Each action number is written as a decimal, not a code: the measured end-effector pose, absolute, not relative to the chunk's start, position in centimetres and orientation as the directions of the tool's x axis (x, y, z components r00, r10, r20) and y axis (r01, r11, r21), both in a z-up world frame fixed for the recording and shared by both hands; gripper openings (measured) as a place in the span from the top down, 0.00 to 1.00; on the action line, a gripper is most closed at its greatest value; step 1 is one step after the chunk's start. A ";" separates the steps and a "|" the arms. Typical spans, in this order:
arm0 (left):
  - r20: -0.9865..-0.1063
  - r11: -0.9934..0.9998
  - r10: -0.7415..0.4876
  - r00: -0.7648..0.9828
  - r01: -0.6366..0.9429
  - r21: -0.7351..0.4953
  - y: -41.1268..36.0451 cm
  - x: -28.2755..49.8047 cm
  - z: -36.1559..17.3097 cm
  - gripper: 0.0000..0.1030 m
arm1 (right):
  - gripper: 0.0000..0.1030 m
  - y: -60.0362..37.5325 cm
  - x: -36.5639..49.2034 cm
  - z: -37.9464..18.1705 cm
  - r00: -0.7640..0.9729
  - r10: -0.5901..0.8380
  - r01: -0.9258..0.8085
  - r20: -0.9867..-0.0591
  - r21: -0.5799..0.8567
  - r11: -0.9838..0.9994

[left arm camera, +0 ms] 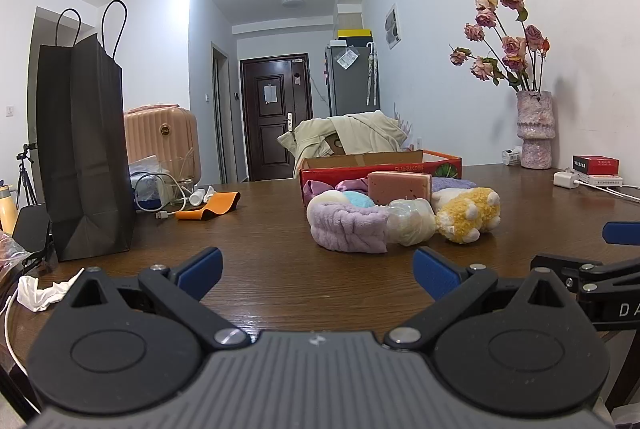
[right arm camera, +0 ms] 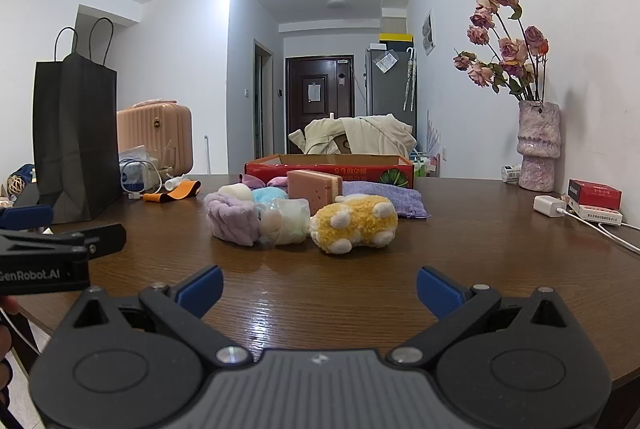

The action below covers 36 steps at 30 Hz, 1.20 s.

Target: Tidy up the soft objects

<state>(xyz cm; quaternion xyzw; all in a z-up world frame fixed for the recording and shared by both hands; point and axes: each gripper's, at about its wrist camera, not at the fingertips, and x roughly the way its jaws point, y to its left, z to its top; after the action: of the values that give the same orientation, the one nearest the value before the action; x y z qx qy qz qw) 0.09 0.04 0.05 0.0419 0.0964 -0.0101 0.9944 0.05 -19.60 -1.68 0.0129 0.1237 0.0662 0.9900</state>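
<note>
Wooden table (right arm camera: 460, 253) | soft pile (right arm camera: 304, 213) before red box (right arm camera: 332, 169) | both tools released

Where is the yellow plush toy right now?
In both wrist views the yellow plush toy lies on the wooden table, at the right end of the soft pile, beside the plastic-wrapped bundle and before the pink sponge.

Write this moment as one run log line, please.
left claw open | right claw open | soft toys on table | box behind
</note>
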 end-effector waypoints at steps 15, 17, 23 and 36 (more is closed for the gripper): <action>-0.194 0.996 -0.013 0.981 0.030 0.083 -0.1 0.0 0.1 0.00 | 0.00 -19.7 0.1 -1.8 0.960 0.133 -0.127 -0.246 0.043 0.991; -0.194 0.996 -0.013 0.981 0.030 0.083 -0.1 0.1 0.1 0.00 | 0.00 -19.7 0.1 -1.8 0.960 0.132 -0.125 -0.247 0.043 0.991; -0.195 0.996 -0.013 0.981 0.030 0.083 -0.1 0.1 0.1 0.00 | 0.00 -19.8 0.1 -1.9 0.959 0.133 -0.126 -0.249 0.043 0.991; -0.195 0.996 -0.012 0.981 0.029 0.083 -0.1 0.0 0.1 0.00 | 0.00 -19.8 0.1 -2.0 0.959 0.132 -0.125 -0.252 0.043 0.991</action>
<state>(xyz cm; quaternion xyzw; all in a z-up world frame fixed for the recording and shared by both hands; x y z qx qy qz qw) 0.01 -0.11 0.10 0.0430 0.0978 -0.0105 0.9942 0.12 -19.79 -1.96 0.0134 0.1282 0.0650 0.9895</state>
